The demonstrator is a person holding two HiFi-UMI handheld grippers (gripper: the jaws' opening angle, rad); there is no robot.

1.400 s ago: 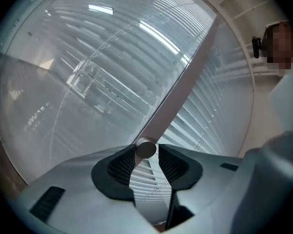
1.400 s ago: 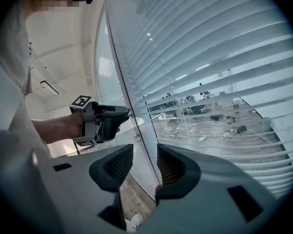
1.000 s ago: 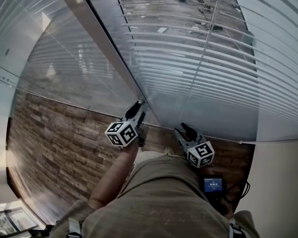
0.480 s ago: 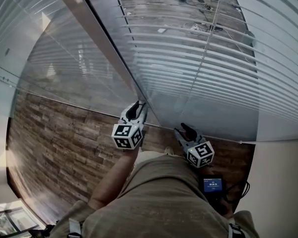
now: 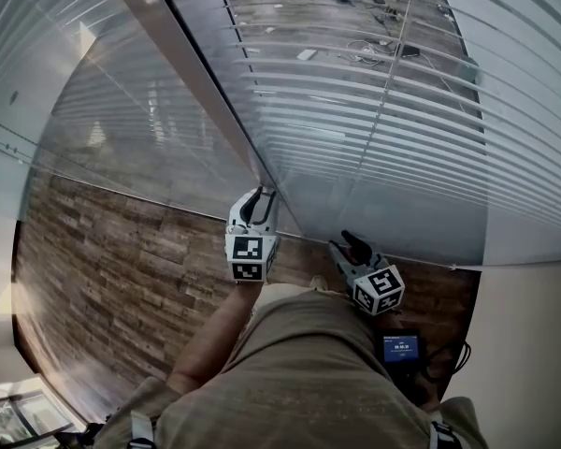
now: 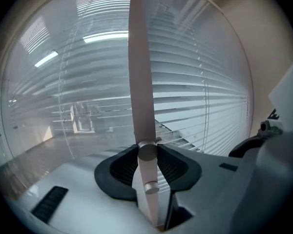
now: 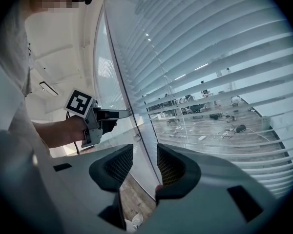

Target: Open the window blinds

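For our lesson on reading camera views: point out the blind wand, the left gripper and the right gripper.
blind wand (image 6: 140,72), left gripper view, on its shaft above the jaws.
left gripper (image 5: 258,197), head view, midway between its fingertips.
right gripper (image 7: 145,155), right gripper view, midway between its parted fingertips.

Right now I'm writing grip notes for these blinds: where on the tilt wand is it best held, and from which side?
Grip the tilt wand low on its length, coming from the room side with a pad on each flank, as the left gripper does. It is a slim rod hanging upright before the slats, so this hold probably suits twisting it.
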